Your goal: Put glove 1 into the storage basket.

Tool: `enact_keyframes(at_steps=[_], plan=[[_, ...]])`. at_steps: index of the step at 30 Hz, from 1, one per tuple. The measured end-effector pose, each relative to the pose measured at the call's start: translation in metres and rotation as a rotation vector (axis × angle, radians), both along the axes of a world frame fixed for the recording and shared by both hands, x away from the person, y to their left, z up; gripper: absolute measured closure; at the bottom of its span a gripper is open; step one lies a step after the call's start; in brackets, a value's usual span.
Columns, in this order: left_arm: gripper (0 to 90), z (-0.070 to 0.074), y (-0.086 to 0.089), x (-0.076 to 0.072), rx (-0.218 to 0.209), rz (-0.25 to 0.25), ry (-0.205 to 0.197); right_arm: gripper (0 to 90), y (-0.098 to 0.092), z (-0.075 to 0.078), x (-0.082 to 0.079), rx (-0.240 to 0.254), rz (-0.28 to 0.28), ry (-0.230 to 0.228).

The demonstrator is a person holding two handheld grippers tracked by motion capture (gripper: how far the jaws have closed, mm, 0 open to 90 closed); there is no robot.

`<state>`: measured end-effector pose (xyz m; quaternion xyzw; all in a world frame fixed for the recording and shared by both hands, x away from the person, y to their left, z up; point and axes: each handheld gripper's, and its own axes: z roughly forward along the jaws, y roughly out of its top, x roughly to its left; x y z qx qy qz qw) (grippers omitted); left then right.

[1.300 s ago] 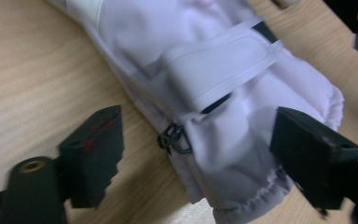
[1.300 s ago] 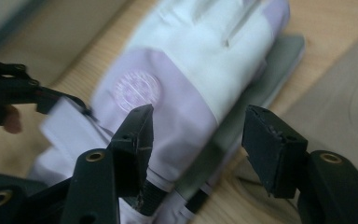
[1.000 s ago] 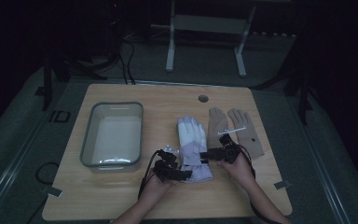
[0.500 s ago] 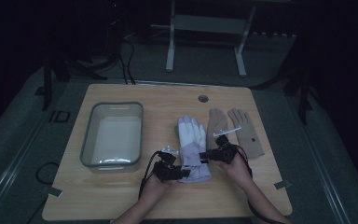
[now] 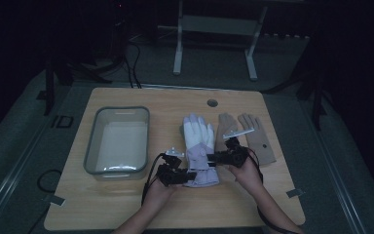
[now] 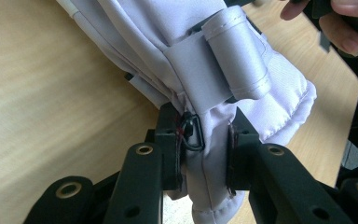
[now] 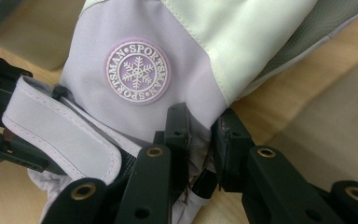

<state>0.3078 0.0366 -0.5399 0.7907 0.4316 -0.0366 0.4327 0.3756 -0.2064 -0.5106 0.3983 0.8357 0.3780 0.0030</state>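
Cuff fabric sits pinched in both of my tools. My left tool (image 6: 205,140) is clenched on the padded hem of the white and pale-lilac ski glove (image 5: 199,148), its jaws having just closed with the cloth between them, right beside a small black wire loop at the wrist strap (image 6: 209,70). My right tool (image 7: 200,135) has likewise just been closing and now grips the opposite edge of the same cuff, with the lilac panel bunching between its pads.

From above, the glove lies flat near the middle of the wooden tabletop (image 5: 126,209), fingers pointing away from me and cuff toward me, with my two tools at either side of the cuff. A tan leather-look glove (image 5: 253,136) lies just beside it to the right, touching or nearly so. A clear rectangular plastic bin (image 5: 117,141) stands well apart to the left.

I judge the step to be the two-handed grasp itself, now made, with the lift only starting. The next move calls for raising both tools together and keeping the cuff taut between them, so the fingers peel off the tabletop without dragging the tan glove along. If the bin is the goal, that means a carry to the left.

A round lilac rubber badge (image 7: 137,71) on the back of the glove carries a white snowflake ringed by "SPORTSMAN" written twice.
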Motion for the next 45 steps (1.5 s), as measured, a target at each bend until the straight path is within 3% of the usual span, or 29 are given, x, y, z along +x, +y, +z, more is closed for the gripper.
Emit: enact_keyframes(at_steps=[7, 21, 29, 36, 45], plan=[[72.2, 0.034, 0.011, 0.005, 0.009, -0.006, -0.058, 77.2, 0.007, 0.028, 0.002, 0.018, 0.012, -0.060], [72.2, 0.085, 0.040, 0.015, 0.054, -0.022, -0.134, 77.4, 0.036, 0.082, 0.009, 0.040, 0.047, -0.172], [72.2, 0.103, 0.064, 0.016, 0.077, -0.015, -0.155, 77.5, 0.057, 0.095, 0.014, 0.049, 0.067, -0.188], [72.2, 0.113, 0.092, 0.017, 0.080, 0.003, -0.159, 77.5, 0.092, 0.107, 0.020, 0.058, 0.100, -0.209], [72.2, 0.117, 0.133, 0.010, 0.105, 0.030, -0.152, 77.5, 0.131, 0.107, 0.024, 0.072, 0.144, -0.193]])
